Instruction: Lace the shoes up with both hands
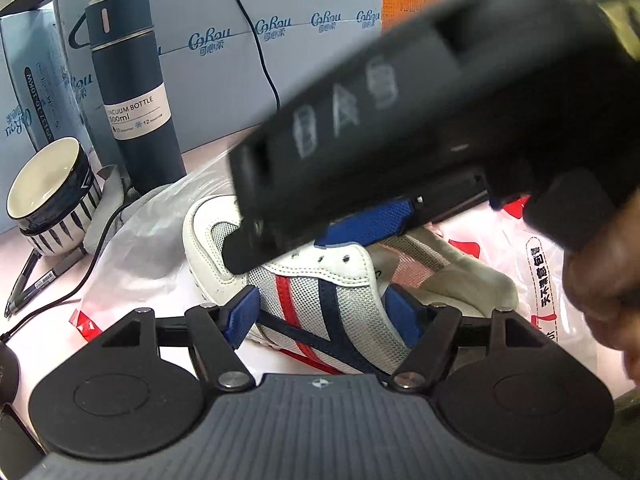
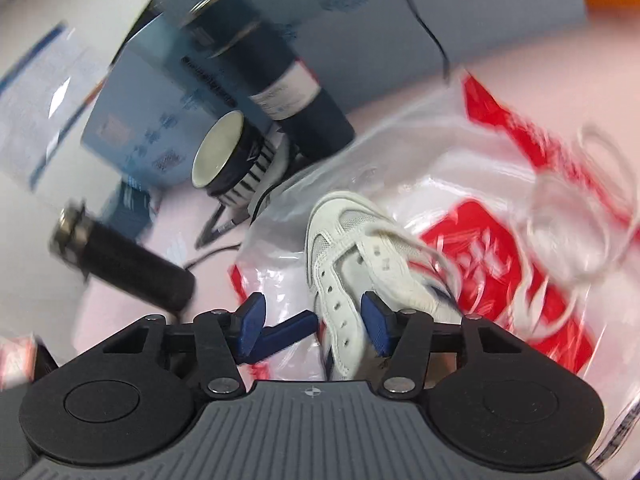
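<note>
Left claw (image 1: pixel 324 314): jaws stand wide, straddling the midsection of the shoe (image 1: pixel 320 292). The blue pads sit at either flank of the shoe's mesh side, with its red and navy stripes between them. Whether the pads press on the shoe cannot be told; the left pad appears just beside the sole edge, the right pad close against the upper near the collar.

Shoe: lies on a bag (image 1: pixel 540 264) spread on the bench (image 1: pixel 40 300), toe pointing away from the left claw and to its left.

Right claw (image 2: pixel 316 320): seen from its own camera, jaws about half open. The right pad lies against the eyelet strip of the shoe (image 2: pixel 348 240); the left pad stands clear of it, over the bag (image 2: pixel 480 208). One of the left claw's blue fingers crosses low between the pads. No firm hold on the shoe is visible. A white lace (image 2: pixel 404 240) trails across the shoe's tongue ahead of this claw; the view is motion-blurred. In the left view the right claw's black body crosses above the shoe's toe, with a hand (image 1: pixel 600 292) behind it.

Beyond the shoe: a bottle (image 1: pixel 132 92) and a bowl (image 1: pixel 52 196), well apart from both claws.
</note>
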A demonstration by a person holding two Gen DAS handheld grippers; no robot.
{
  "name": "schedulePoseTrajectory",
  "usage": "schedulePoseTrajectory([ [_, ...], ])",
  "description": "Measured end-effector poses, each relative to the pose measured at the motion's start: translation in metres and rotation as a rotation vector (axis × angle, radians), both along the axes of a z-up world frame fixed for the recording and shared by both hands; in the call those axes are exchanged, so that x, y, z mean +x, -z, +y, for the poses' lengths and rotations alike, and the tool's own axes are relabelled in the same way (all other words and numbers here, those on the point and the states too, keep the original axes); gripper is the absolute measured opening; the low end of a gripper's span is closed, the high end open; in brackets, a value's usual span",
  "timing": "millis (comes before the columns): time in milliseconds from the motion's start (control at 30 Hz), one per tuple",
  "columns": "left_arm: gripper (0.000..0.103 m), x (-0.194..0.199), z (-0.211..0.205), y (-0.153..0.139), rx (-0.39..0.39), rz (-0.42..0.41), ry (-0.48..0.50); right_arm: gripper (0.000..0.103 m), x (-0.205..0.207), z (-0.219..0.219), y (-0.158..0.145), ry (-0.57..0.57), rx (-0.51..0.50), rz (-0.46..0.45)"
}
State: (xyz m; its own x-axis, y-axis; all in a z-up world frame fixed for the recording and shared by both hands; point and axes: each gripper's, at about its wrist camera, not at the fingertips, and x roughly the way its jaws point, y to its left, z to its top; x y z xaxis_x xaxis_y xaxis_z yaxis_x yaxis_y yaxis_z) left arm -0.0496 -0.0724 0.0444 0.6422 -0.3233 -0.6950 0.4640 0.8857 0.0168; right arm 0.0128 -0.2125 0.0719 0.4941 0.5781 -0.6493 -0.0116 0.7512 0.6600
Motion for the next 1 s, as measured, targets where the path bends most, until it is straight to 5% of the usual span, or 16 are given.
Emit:
schedulePoseTrajectory([
  [33, 0.067, 0.000, 0.000, 0.000, -0.002, -0.002, -0.001, 0.052, 0.002, -0.005, 0.006, 0.046, 0.065, 0.053],
  [133, 0.067, -0.001, 0.002, 0.001, -0.011, -0.006, -0.003, 0.053, 0.002, -0.003, 0.004, 0.085, 0.037, 0.063],
  [333, 0.069, 0.002, 0.005, 0.003, -0.029, 0.003, -0.006, 0.043, 0.002, 0.018, -0.001, 0.054, -0.208, -0.087],
  [433, 0.079, 0.007, 0.008, 0.006, -0.042, 0.037, -0.037, 0.039, 0.002, 0.017, 0.001, 0.073, -0.246, -0.107],
  [567, 0.079, 0.008, 0.010, 0.006, -0.056, 0.036, -0.040, 0.028, 0.003, 0.016, 0.004, 0.083, -0.294, -0.151],
  [733, 0.079, 0.007, 0.014, 0.001, -0.036, 0.004, 0.001, 0.026, 0.005, 0.020, 0.003, 0.052, -0.332, -0.176],
  [867, 0.081, 0.003, 0.027, -0.009, -0.052, -0.044, 0.101, 0.014, 0.006, 0.026, 0.002, 0.005, -0.405, -0.192],
  [1000, 0.085, -0.003, 0.041, -0.020, -0.044, -0.099, 0.203, 0.013, 0.005, 0.024, 0.001, -0.006, -0.401, -0.202],
])
